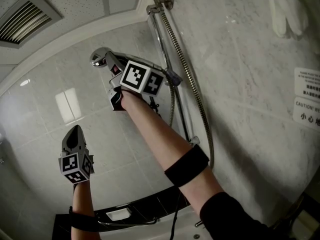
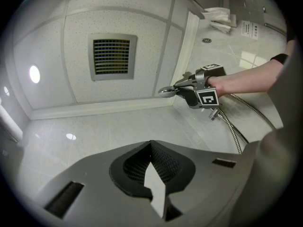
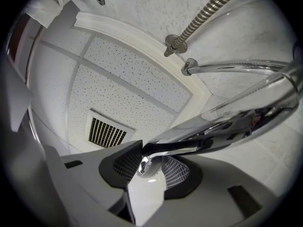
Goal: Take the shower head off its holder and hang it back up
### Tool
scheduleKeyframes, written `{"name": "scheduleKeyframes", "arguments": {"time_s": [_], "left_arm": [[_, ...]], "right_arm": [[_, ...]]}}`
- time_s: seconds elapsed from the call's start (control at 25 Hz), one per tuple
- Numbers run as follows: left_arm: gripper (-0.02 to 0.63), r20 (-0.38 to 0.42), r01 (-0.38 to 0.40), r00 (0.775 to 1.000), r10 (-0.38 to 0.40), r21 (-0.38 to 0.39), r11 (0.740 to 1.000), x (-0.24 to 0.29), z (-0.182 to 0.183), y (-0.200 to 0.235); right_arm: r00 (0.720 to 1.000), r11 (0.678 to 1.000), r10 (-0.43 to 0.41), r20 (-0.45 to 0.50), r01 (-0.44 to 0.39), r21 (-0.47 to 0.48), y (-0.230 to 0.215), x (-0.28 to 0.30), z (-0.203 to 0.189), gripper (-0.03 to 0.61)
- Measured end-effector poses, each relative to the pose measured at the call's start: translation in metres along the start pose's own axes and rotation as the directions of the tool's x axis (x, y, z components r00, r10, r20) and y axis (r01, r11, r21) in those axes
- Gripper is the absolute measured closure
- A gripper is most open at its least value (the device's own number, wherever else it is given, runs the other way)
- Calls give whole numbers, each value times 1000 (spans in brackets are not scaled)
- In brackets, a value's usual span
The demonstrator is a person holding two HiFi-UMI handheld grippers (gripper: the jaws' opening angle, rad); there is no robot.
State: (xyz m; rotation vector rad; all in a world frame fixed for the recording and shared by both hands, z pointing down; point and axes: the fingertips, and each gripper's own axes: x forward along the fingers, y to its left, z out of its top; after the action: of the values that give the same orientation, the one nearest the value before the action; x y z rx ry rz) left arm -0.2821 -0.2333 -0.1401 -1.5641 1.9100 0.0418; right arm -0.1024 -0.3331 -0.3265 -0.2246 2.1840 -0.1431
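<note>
Shower head (image 1: 100, 57) is grasped by its handle in the right claw (image 1: 113, 67), long axis running leftward from the holder (image 1: 173, 77) just beside it, while the left claw (image 1: 74, 132) is held clenched, empty, well below that holder.

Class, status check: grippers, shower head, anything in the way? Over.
Left gripper shut, empty. Right gripper shut on shower head, up by the rail. Hose hangs alongside, nothing blocking.

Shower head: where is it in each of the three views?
Head view: shower head upper left of centre, held in the right gripper.
Left gripper view: right of centre, chrome tip poking from that gripper.
Right gripper view: between the jaws, stretching to the right edge.
Shared landmark: ceiling vent.
</note>
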Motion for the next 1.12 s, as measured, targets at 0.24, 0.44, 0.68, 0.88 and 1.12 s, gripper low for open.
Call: {"name": "scheduleKeyframes", "arguments": {"time_s": [0.24,0.44,0.68,0.88,1.12], "left_arm": [[607,-3,-7,1000,7,-1,1000,-3,-2,4],[607,-2,-12,1000,12,-5,1000,-4,-1,4],[607,4,-19,1000,19,2,1000,-8,5,5],[607,-5,-30,1000,30,10,999,-12,5,9],[607,-11,-34,999,34,19,999,-14,5,8]], "right_arm": [[1000,1000,4,-5,-4,1,2,2,2,433],[1000,1000,21,-12,-21,-1,7,4,6,433],[1000,999,30,6,-30,18,9,4,15,433],[999,999,32,23,-33,37,7,2,22,432],[1000,999,-6,20,5,40,-9,-6,24,432]]}}
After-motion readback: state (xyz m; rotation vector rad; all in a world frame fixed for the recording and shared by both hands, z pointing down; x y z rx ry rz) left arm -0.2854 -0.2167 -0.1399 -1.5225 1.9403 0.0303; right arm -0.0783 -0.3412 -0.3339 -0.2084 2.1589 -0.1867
